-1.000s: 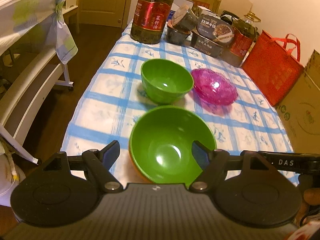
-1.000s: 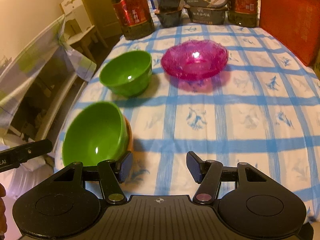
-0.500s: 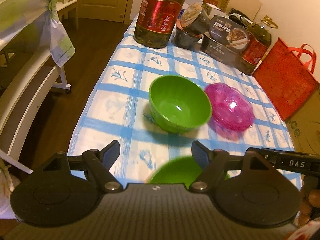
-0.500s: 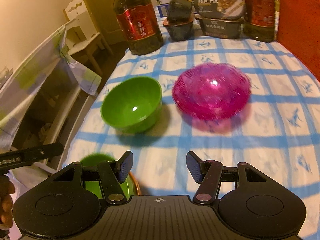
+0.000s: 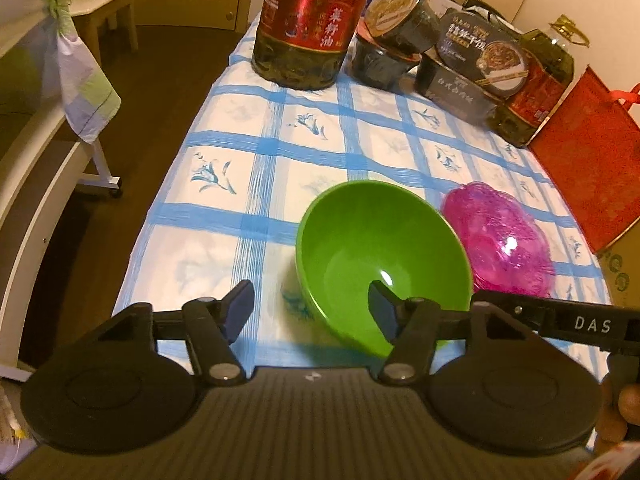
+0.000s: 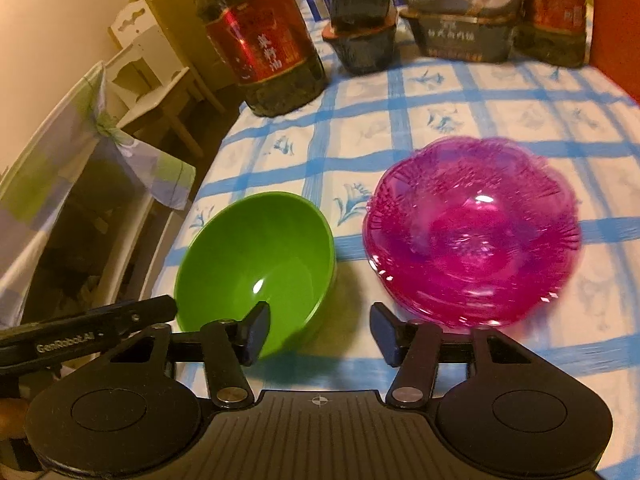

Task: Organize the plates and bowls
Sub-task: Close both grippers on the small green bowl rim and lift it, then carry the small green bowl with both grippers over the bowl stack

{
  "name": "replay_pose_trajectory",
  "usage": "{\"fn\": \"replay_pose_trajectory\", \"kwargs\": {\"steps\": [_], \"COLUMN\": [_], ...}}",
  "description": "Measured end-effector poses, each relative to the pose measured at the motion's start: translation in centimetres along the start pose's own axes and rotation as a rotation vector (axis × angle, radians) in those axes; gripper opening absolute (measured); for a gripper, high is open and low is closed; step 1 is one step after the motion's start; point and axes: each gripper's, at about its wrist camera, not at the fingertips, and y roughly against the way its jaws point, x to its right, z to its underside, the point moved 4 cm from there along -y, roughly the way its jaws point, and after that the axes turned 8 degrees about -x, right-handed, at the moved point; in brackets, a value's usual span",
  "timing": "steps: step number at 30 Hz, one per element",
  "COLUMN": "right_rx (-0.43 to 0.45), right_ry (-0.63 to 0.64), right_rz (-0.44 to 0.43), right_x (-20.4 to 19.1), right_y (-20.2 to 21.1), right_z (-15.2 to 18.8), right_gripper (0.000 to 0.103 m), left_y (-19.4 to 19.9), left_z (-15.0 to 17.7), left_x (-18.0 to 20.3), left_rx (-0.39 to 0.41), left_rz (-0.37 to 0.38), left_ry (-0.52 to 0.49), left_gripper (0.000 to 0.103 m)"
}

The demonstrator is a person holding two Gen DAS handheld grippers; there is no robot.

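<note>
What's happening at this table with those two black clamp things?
A person holds a pair of tongs in each hand over a table with a blue-checked cloth, tidying bowls. The left tongs are at the near rim of a green bowl; the right tongs sit in front of the gap between that bowl and a pink glass bowl. Both pairs have just been closing a little, but neither grips anything yet. Oil bottles and food boxes stand at the far end.
</note>
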Motion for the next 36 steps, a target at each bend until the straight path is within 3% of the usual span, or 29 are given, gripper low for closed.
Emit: {"fn": "replay_pose_trajectory", "kwargs": {"steps": [4,8,20,29,36], "right_rx": [-0.035,-0.061,-0.081,-0.068,-0.023], "right_ry": [0.003,0.001,0.002,0.012,0.023], "right_rz": [0.006,0.015,0.014,0.025,0.031], "right_x": [0.2,0.5,0.3,0.0,0.0], "right_y": [-2.1,-3.8,-5.4,-4.5,-0.3], "right_z": [-0.6,-1.0,-1.1,-0.7,0.0], "right_gripper": [0.047,0.039,0.020,0.017,0.016], "left_y": [-1.9,-3.4,-4.9,-3.6,-0.4], "left_z": [-1.0,-1.4,-1.7,-1.6,-1.5], "left_x": [-0.5,-0.7,-0.4,0.6,2.7], "left_rx": [-0.019,-0.041,-0.054,-0.040,-0.014], "left_rz": [-0.001,0.012,0.012,-0.010,0.016], "left_ry": [-0.002,-0.006,-0.043,-0.068,-0.082], "left_gripper": [0.054,0.039,0.011,0.010,0.010]}}
